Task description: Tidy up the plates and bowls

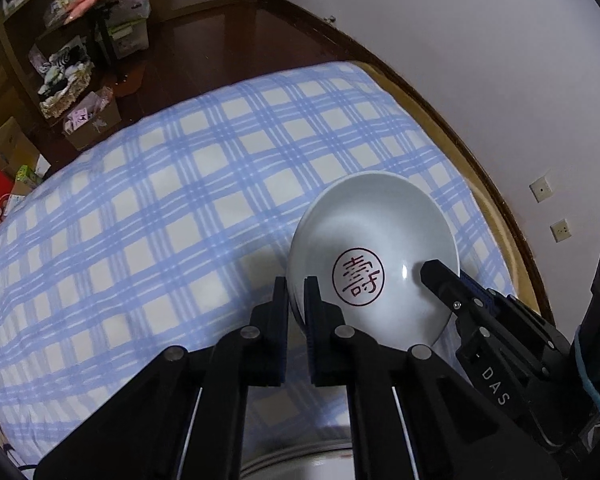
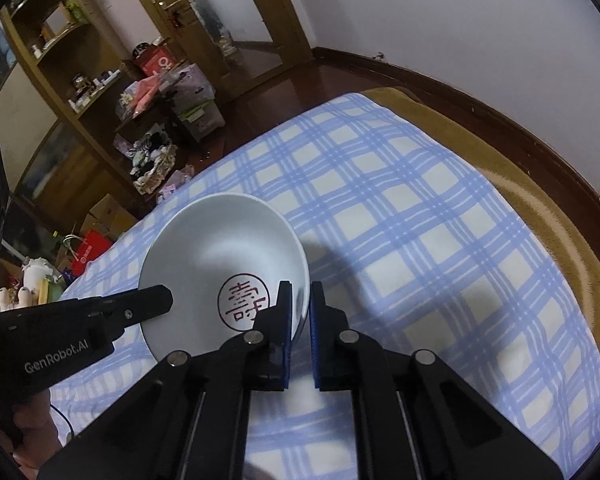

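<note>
Left wrist view: both grippers, left gripper [image 1: 296, 292] and right gripper [image 2: 300, 300], pinch the bowl [image 1: 374, 248] rim with clenched fingers. Best to lift both together, level, over the bed [image 1: 140, 200].

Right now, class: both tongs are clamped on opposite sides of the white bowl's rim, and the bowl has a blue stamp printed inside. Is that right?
Not quite. The stamp inside the white bowl is dark red, not blue, as both wrist views show. The rest holds: the left tongs and right tongs are clamped on opposite sides of its rim.
</note>
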`<state>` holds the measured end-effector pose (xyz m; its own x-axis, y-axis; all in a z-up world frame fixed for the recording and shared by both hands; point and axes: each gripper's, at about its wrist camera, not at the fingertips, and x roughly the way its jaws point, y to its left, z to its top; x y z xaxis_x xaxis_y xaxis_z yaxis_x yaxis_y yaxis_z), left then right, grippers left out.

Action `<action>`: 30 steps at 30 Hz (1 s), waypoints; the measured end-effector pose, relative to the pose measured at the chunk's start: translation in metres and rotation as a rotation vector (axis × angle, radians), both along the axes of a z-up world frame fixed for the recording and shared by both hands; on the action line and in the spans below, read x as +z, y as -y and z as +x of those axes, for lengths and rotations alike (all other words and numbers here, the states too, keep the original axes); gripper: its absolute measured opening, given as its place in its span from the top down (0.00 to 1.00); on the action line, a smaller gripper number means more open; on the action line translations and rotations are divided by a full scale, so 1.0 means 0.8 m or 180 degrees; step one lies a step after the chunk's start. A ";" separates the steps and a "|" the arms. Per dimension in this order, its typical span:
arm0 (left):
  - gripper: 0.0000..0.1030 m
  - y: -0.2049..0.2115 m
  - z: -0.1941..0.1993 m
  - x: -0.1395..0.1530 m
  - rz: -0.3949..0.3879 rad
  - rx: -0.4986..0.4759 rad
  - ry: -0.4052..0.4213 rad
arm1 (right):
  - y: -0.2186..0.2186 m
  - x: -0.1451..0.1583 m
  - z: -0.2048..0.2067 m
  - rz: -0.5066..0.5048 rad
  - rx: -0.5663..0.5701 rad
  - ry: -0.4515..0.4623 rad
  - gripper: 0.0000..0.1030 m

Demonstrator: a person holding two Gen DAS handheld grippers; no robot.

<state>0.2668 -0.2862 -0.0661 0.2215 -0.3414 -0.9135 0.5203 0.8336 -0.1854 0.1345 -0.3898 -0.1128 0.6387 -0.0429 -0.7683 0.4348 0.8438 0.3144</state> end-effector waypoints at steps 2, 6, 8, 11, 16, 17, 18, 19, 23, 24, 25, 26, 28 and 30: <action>0.93 -0.010 -0.006 0.011 -0.0018 0.0029 0.0020 | -0.010 0.012 -0.005 -0.0030 0.0038 0.0021 0.91; 0.93 -0.034 -0.021 0.033 -0.0014 0.0104 0.0083 | -0.033 0.036 -0.012 -0.0109 0.0138 0.0070 0.91; 0.93 -0.048 -0.026 0.043 -0.0023 0.0148 0.0096 | -0.047 0.046 -0.013 -0.0143 0.0213 0.0069 0.91; 0.93 -0.074 -0.036 0.059 -0.0059 0.0220 0.0134 | -0.065 0.058 -0.017 -0.0120 0.0281 0.0109 0.91; 0.93 -0.118 -0.054 0.082 -0.0105 0.0345 0.0188 | -0.103 0.080 -0.028 -0.0143 0.0381 0.0188 0.91; 0.93 -0.128 -0.057 0.085 -0.0114 0.0378 0.0199 | -0.114 0.085 -0.030 -0.0158 0.0409 0.0200 0.91; 0.93 -0.140 -0.062 0.089 -0.0117 0.0415 0.0213 | -0.122 0.088 -0.030 -0.0172 0.0434 0.0205 0.91; 0.93 -0.149 -0.066 0.093 -0.0112 0.0434 0.0232 | -0.131 0.091 -0.031 -0.0191 0.0462 0.0213 0.91; 0.92 -0.185 -0.081 0.104 -0.0141 0.0537 0.0252 | -0.166 0.102 -0.035 -0.0204 0.0589 0.0232 0.91; 0.92 -0.195 -0.084 0.106 -0.0158 0.0564 0.0251 | -0.176 0.105 -0.036 -0.0215 0.0625 0.0238 0.91; 0.92 -0.206 -0.088 0.108 -0.0175 0.0596 0.0252 | -0.183 0.108 -0.037 -0.0230 0.0656 0.0244 0.91; 0.92 -0.216 -0.092 0.110 -0.0185 0.0624 0.0258 | -0.194 0.112 -0.038 -0.0253 0.0698 0.0253 0.91; 0.92 -0.238 -0.100 0.116 -0.0208 0.0690 0.0287 | -0.209 0.118 -0.040 -0.0284 0.0753 0.0257 0.91; 0.92 -0.253 -0.106 0.119 -0.0223 0.0769 0.0305 | -0.229 0.125 -0.043 -0.0324 0.0804 0.0256 0.91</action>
<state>0.1822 -0.0839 0.0288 0.3886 -0.3296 -0.8605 0.3256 0.9227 -0.2064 0.1000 -0.2065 -0.0130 0.6978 0.0511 -0.7145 0.1839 0.9513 0.2476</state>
